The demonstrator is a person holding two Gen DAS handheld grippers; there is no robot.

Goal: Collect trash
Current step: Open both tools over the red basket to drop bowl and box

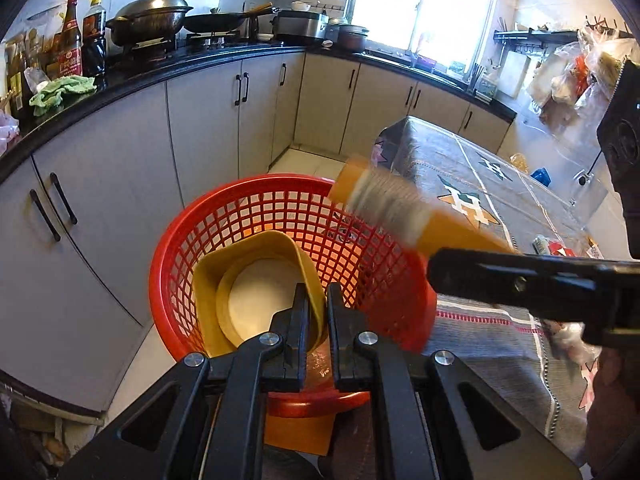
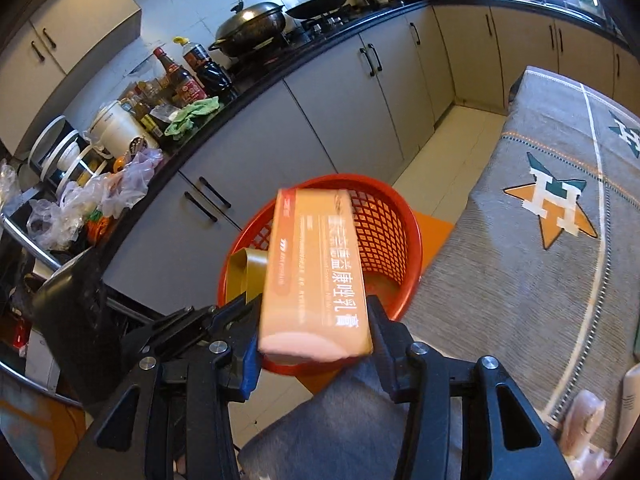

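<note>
Orange box [image 2: 316, 276] sits clamped between the right gripper's [image 2: 316, 344] jaws, slanting out over the red basket [image 2: 400, 216]. In the basket, the left gripper [image 1: 318, 300] is pinched on the rim of a yellow container [image 1: 248, 276]. Basket stands on the floor beside the grey-clothed table [image 2: 520, 240], near the cabinets [image 1: 120, 184].

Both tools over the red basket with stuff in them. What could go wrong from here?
1. The orange box in the right tool is long and reaches past the far rim of the red basket; released at this angle, it may tip out onto the floor.
2. The left tool pinches only the thin yellow strip; it may cling when released.
3. Both tools crowd one opening, so they might collide.
</note>
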